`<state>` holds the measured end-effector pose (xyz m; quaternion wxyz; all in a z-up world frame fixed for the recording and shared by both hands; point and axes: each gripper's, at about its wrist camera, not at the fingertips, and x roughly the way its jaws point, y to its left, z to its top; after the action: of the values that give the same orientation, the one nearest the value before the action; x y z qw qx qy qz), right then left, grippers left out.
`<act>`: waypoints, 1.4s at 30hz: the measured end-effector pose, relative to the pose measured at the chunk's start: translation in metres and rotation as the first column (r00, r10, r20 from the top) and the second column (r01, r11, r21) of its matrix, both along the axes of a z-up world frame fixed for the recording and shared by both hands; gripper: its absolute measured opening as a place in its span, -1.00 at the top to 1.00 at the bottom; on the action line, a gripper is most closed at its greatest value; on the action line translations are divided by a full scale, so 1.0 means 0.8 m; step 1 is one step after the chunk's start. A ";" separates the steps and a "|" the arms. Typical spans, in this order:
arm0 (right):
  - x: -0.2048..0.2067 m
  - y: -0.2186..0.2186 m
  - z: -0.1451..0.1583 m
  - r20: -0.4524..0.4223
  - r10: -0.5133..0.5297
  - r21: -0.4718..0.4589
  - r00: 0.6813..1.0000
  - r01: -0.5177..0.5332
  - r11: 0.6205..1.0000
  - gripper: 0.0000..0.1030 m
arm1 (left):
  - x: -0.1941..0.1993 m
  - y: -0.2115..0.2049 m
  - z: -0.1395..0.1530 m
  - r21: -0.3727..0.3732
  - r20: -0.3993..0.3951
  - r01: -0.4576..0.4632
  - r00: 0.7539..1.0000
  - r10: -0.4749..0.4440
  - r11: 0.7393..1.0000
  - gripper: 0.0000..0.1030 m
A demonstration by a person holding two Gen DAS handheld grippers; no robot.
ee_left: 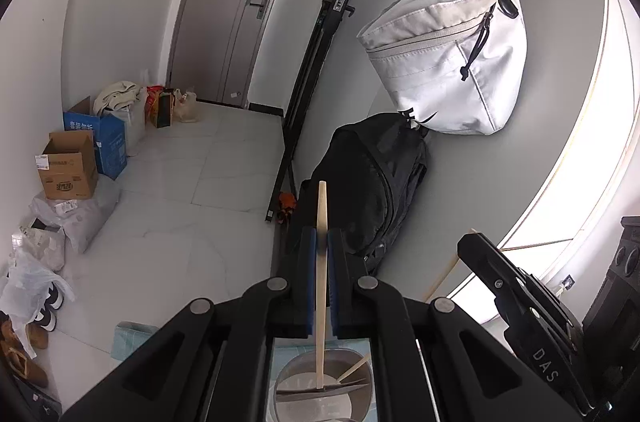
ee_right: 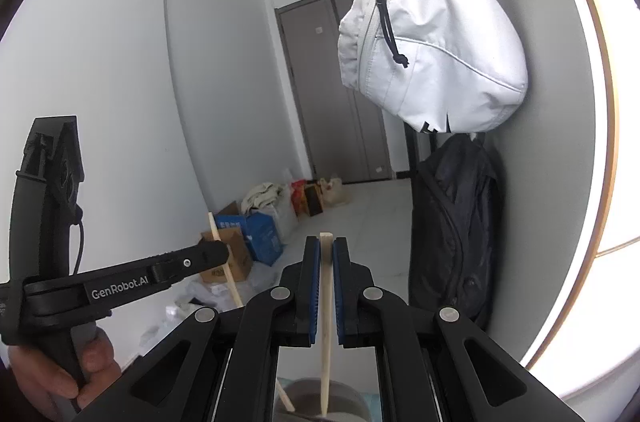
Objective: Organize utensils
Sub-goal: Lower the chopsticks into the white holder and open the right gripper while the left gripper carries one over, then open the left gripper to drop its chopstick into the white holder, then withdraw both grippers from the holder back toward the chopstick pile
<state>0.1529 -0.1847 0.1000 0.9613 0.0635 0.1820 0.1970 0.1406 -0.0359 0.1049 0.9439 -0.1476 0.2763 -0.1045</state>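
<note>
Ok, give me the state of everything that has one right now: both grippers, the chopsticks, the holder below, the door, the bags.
left gripper: shut on a chopstick
left chopstick: upright, lower end in the holder
right gripper: shut on a chopstick
right chopstick: upright, lower end in the holder
metal holder: divided; one loose chopstick leaning inside
grey door: closed
white bag: hanging on the wall, zipped
black backpack: hanging below the white bag
</note>
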 end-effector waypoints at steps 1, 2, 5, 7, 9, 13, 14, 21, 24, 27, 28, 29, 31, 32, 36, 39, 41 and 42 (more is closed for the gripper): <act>0.003 0.002 -0.004 0.002 0.004 -0.007 1.000 -0.004 1.000 0.89 | 0.003 -0.002 -0.004 0.005 -0.002 0.002 1.000 -0.002 1.000 0.97; 0.005 0.004 -0.007 0.004 0.003 -0.017 1.000 -0.003 1.000 0.89 | 0.006 -0.004 -0.010 0.009 -0.008 0.009 1.000 -0.009 1.000 0.97; 0.016 0.007 -0.019 -0.012 0.013 -0.021 1.000 -0.013 1.000 0.89 | 0.008 -0.008 -0.024 0.033 -0.007 0.014 1.000 -0.014 0.999 0.97; 0.020 0.009 -0.028 -0.024 0.017 -0.027 1.000 -0.018 0.999 0.89 | 0.010 -0.009 -0.027 0.033 -0.007 0.021 1.000 -0.021 0.999 0.97; 0.021 0.010 -0.035 -0.033 0.028 -0.030 0.999 -0.029 0.999 0.89 | 0.011 -0.009 -0.032 0.025 -0.011 0.035 0.999 -0.035 0.999 0.97; 0.025 0.013 -0.054 -0.079 0.054 -0.029 0.995 -0.057 0.998 0.89 | 0.014 -0.007 -0.043 0.025 -0.025 0.055 0.998 -0.055 0.998 0.97; 0.027 0.012 -0.059 -0.095 0.070 -0.019 0.993 -0.072 0.997 0.89 | 0.014 -0.007 -0.045 0.015 -0.034 0.068 0.997 -0.067 0.998 0.97; 0.030 -0.010 -0.081 -0.209 0.160 0.158 0.965 -0.128 0.979 0.55 | 0.012 0.017 -0.060 -0.082 -0.163 0.116 0.978 -0.129 0.990 0.71; 0.018 -0.021 -0.081 -0.220 0.138 0.179 0.966 -0.100 0.979 0.38 | -0.008 0.024 -0.054 -0.065 -0.160 0.078 0.983 -0.088 0.995 0.04; 0.002 -0.030 -0.078 -0.227 0.113 0.185 0.967 -0.071 0.980 0.18 | -0.028 0.024 -0.043 -0.044 -0.142 0.054 0.988 -0.060 0.998 0.04; -0.006 -0.033 -0.075 -0.229 0.106 0.184 0.968 -0.064 0.981 0.18 | -0.029 0.026 -0.046 -0.040 -0.147 0.053 0.987 -0.058 0.998 0.03; -0.012 -0.034 -0.072 -0.228 0.104 0.183 0.968 -0.062 0.981 0.16 | -0.037 0.025 -0.042 -0.035 -0.150 0.049 0.987 -0.054 0.998 0.03; -0.022 -0.037 -0.066 -0.221 0.103 0.187 0.970 -0.061 0.980 0.10 | -0.044 0.023 -0.041 -0.022 -0.147 0.039 0.988 -0.042 0.999 0.00; -0.032 -0.038 -0.061 -0.213 0.103 0.188 0.972 -0.063 0.980 0.06 | -0.052 0.020 -0.038 -0.010 -0.143 0.034 0.989 -0.035 0.999 -0.13; -0.058 -0.040 -0.045 -0.179 0.112 0.184 0.977 -0.078 0.980 -0.11 | -0.067 0.024 -0.036 0.000 -0.136 0.007 0.991 -0.007 1.000 -0.33; -0.079 -0.035 -0.035 -0.162 0.121 0.159 0.979 -0.095 0.983 -0.11 | -0.078 0.029 -0.032 -0.003 -0.131 -0.001 0.991 0.001 1.000 -0.33; -0.090 -0.030 -0.032 -0.162 0.128 0.144 0.979 -0.104 0.984 -0.11 | -0.085 0.033 -0.030 -0.007 -0.135 -0.002 0.991 0.001 1.000 -0.33; -0.096 -0.028 -0.032 -0.162 0.130 0.139 0.978 -0.108 0.984 -0.11 | -0.090 0.034 -0.029 -0.007 -0.139 -0.002 0.990 0.001 1.000 -0.33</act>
<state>0.0762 -0.2070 0.0746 0.9225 0.1310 0.2537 0.2596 0.0690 -0.0089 0.0815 0.9219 -0.1581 0.3408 -0.0944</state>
